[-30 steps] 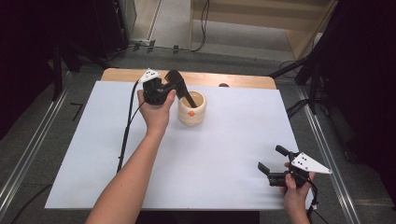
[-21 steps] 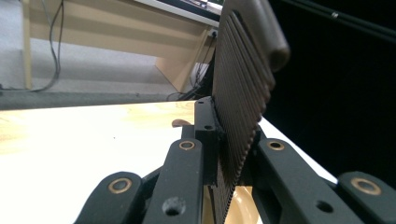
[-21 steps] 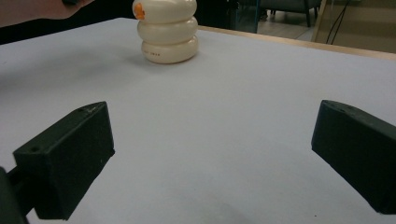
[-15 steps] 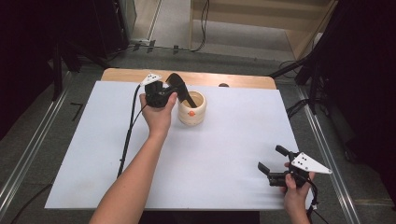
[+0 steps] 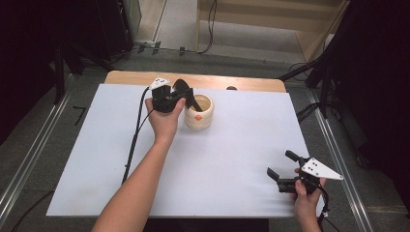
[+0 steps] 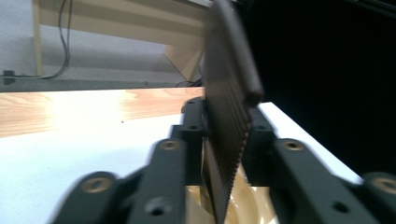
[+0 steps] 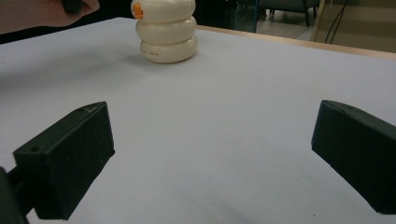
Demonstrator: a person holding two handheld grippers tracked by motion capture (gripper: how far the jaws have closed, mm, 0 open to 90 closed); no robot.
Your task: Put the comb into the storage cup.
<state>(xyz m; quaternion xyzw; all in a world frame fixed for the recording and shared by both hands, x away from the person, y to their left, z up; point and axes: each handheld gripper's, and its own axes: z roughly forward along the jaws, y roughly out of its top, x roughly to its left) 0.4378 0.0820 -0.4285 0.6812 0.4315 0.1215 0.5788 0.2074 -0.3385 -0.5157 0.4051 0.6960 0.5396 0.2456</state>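
Standing upright on the counter (image 5: pixel 96 159), the cream pot (image 5: pixel 199 112) opens upward; left tongs (image 5: pixel 186 96) have just been opening at its rim, nothing pinched; right tongs (image 7: pixel 210 158) spread. The right gripper view shows its three stacked rings.

The cup (image 5: pixel 199 112) is showing a cream body of three stacked rounded rings, with an orange mark at its 6 o'clock side. The left tool (image 5: pixel 181 94) is showing black, with a fine ribbed pattern on its pad and brass-coloured rivets on its links. The right tool (image 5: pixel 281 171) is showing black with a grey plate. The table (image 5: pixel 232 159) is showing a white cover, with a light wood edge at 12 o'clock.
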